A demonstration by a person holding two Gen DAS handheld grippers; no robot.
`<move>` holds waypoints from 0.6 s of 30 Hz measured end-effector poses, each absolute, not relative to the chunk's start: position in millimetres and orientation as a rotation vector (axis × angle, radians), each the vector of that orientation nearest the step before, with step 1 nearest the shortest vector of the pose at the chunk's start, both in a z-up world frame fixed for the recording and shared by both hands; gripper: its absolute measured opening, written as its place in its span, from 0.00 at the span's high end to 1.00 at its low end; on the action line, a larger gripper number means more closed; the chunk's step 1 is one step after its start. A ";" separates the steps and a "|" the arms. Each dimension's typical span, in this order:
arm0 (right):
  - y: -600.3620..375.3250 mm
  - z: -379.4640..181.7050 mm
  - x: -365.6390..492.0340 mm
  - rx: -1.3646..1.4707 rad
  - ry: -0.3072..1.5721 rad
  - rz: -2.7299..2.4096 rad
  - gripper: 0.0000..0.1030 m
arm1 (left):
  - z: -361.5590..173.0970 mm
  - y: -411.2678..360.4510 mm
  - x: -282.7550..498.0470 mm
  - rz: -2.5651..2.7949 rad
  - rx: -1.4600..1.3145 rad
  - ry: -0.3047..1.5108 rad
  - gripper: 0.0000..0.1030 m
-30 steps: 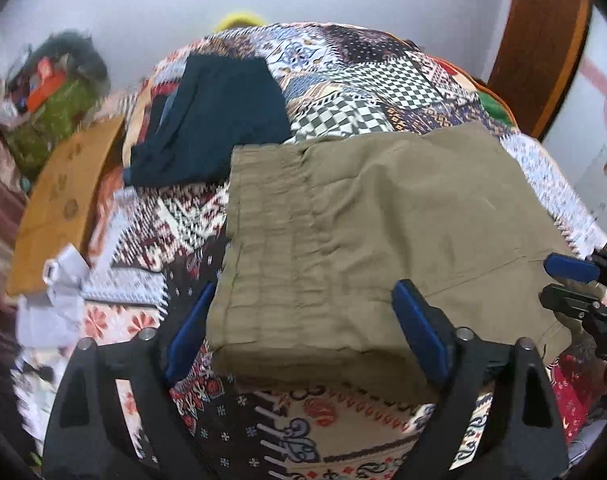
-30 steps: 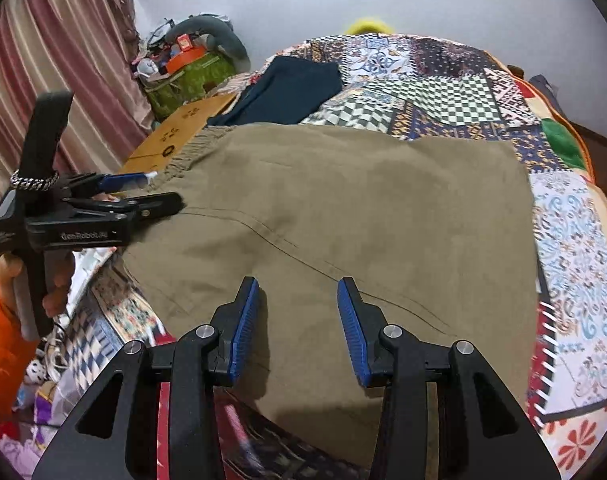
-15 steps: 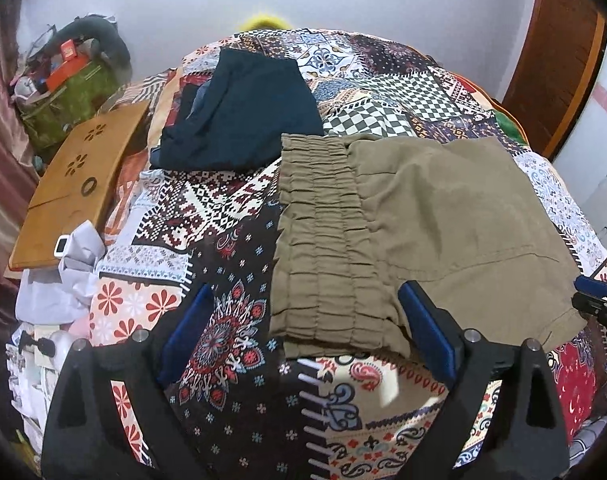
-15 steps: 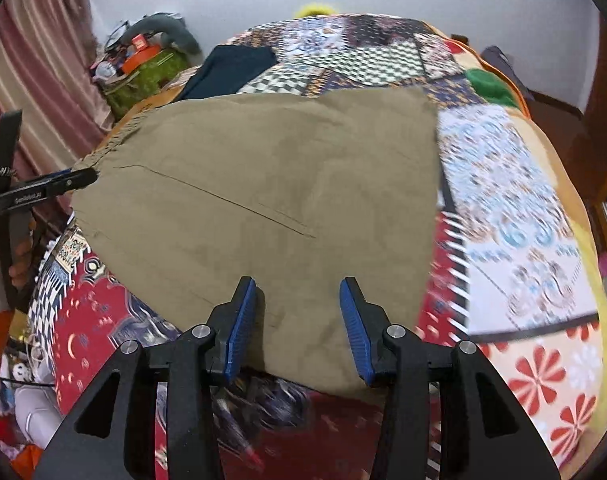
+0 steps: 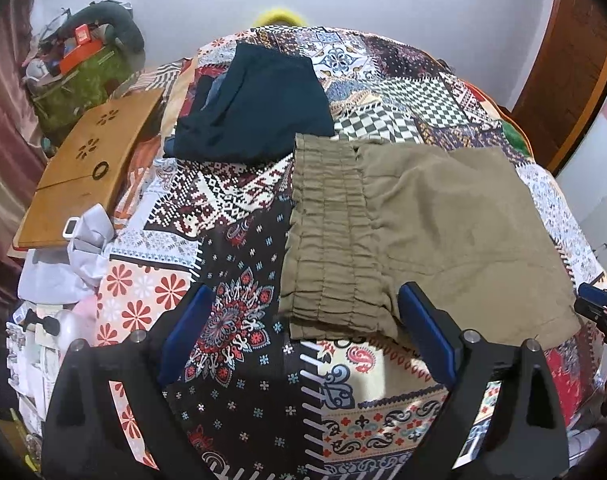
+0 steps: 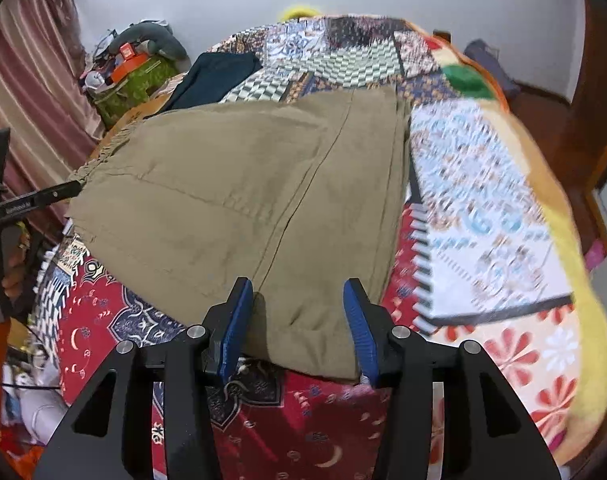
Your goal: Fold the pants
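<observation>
A: Where are the pants (image 5: 435, 236), and how do they lie?

B: Flat on the bedspread (image 5: 239, 320). Long axis runs left-right, waistband (image 5: 327, 240) at the left.

A: Grippers?

B: Left gripper (image 5: 303, 340): wide open, holding nothing, near the waistband corner. Right gripper (image 6: 295, 324): jaws opening, pants' near edge between them, not pinched.

A: View differences?

B: Only the left view shows the waistband's gathers; only the right view shows the lengthwise seam (image 6: 303, 196).

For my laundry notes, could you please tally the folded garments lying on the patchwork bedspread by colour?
Olive-khaki: 1, the pants nearest both grippers
Dark navy: 1, the folded garment behind them
Total: 2
</observation>
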State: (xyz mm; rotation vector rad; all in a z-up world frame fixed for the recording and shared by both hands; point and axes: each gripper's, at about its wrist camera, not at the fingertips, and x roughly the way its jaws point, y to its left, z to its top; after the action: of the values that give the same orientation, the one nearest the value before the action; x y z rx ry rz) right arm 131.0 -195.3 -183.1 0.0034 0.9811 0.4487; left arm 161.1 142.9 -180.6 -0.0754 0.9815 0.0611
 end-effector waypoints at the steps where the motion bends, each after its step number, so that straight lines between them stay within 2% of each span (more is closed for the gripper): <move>1: -195.8 -180.1 132.7 0.000 0.970 0.447 0.58 | -177.8 143.4 162.6 0.063 -0.075 0.978 0.08; 11: -209.4 -147.4 180.1 0.007 0.851 0.420 0.56 | -143.8 148.2 208.1 0.086 -0.060 0.918 0.08; 18: -215.3 -137.5 231.1 0.017 0.811 0.396 0.54 | -146.5 158.7 261.9 0.082 -0.107 0.960 0.07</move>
State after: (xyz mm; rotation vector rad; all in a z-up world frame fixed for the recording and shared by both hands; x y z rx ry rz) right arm 231.1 -215.3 -137.5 0.0166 0.8115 0.3956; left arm 261.9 158.7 -146.5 -0.1073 0.9597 0.0817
